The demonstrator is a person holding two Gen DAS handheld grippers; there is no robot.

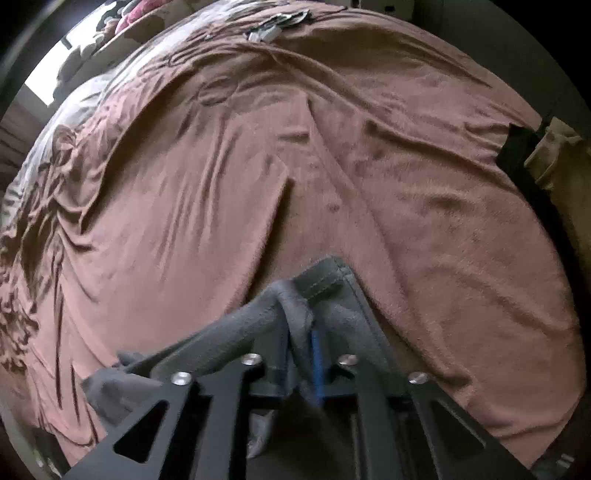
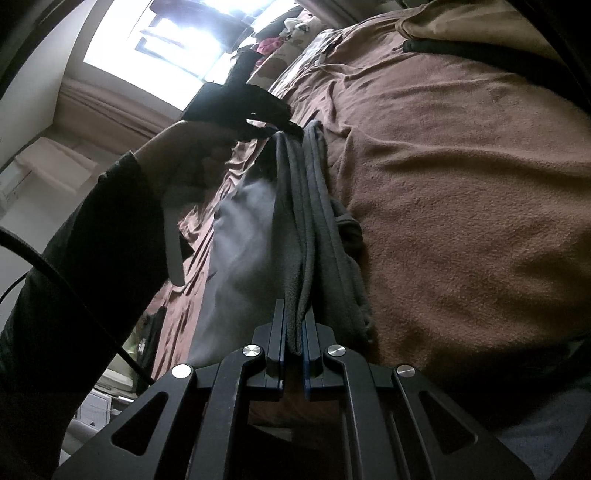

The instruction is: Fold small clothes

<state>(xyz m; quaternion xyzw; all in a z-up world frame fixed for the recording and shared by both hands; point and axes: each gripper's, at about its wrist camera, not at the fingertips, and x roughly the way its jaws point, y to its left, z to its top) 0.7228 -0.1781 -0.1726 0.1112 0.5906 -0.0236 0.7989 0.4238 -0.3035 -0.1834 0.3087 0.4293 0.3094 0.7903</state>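
Your left gripper (image 1: pixel 310 332) is pinched on a bunched edge of the grey garment (image 1: pixel 321 280), the cloth wrapped over both fingers so the pads are hidden. Your right gripper (image 2: pixel 295 332) is pressed together on the same grey garment (image 2: pixel 306 221) — a folded edge sits between its blue-lined fingers (image 2: pixel 279 325). In the right wrist view the cloth runs taut from the right gripper up to the left gripper (image 2: pixel 291 127), held in your left hand (image 2: pixel 192 162), with a pale lining hanging on its left side. The garment is lifted above the bed, over the brown blanket (image 1: pixel 424 184) near its near edge.

Left of the garment the blanket gives way to a wrinkled brown sheet (image 1: pixel 92 221); to the right it lies broad and fairly flat up to the bed's right edge, where a black strap (image 1: pixel 517 147) and a tan cloth (image 1: pixel 554 147) sit. At the far end a small patterned cloth (image 1: pixel 277 24) lies — well apart from both grippers. A black cable (image 2: pixel 66 288) crosses your left sleeve.
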